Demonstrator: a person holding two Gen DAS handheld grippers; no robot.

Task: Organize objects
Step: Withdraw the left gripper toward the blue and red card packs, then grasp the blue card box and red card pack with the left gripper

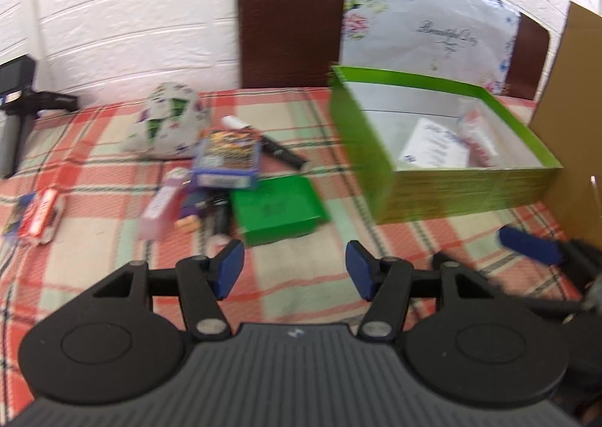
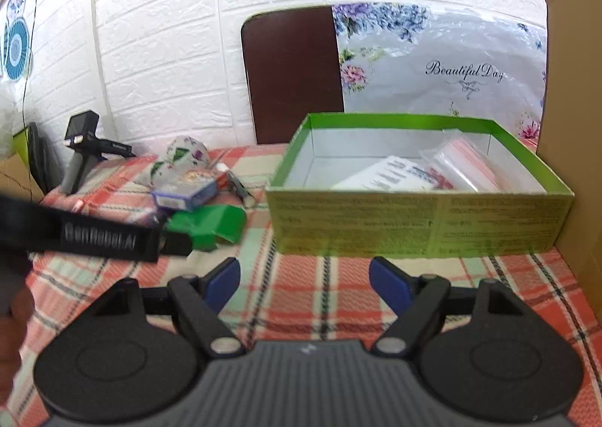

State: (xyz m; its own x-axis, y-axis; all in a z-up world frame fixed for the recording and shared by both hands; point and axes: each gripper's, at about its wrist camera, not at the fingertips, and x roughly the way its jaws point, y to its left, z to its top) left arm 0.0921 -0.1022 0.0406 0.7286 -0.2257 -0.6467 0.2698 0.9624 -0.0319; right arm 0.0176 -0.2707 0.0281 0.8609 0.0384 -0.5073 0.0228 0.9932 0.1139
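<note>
Both sets of jaws stand apart with nothing in them: our left gripper [image 1: 295, 269] hangs released over bare plaid cloth, and our right gripper [image 2: 304, 282] is just as empty, its blue pads [image 2: 387, 286] parted in front of the green box [image 2: 421, 224]. Moving outward on the right, the box sits just ahead of the fingertips, open-topped, and we can already see a white paper [image 2: 383, 175] and a clear zip bag [image 2: 462, 163] lying inside, so we judge a part of the tidying done. Out from the left fingers it's another story: a small green tray [image 1: 278, 208] lies nearest, empty as far as we can tell, and beyond it a loose heap waits on the tablecloth [image 1: 301, 299], with a card box [image 1: 227, 160] propped on top, a pink tube [image 1: 160, 208] beside it, a black pen [image 1: 284, 154] behind, a floral pouch [image 1: 169, 122] at the back, and a red-and-white packet [image 1: 41, 218] well off to the left. The left view is smeared, so smaller bits in the heap we cannot name. By our reckoning most of the job is left, with the heap still to go into the box and nothing in hand yet
</note>
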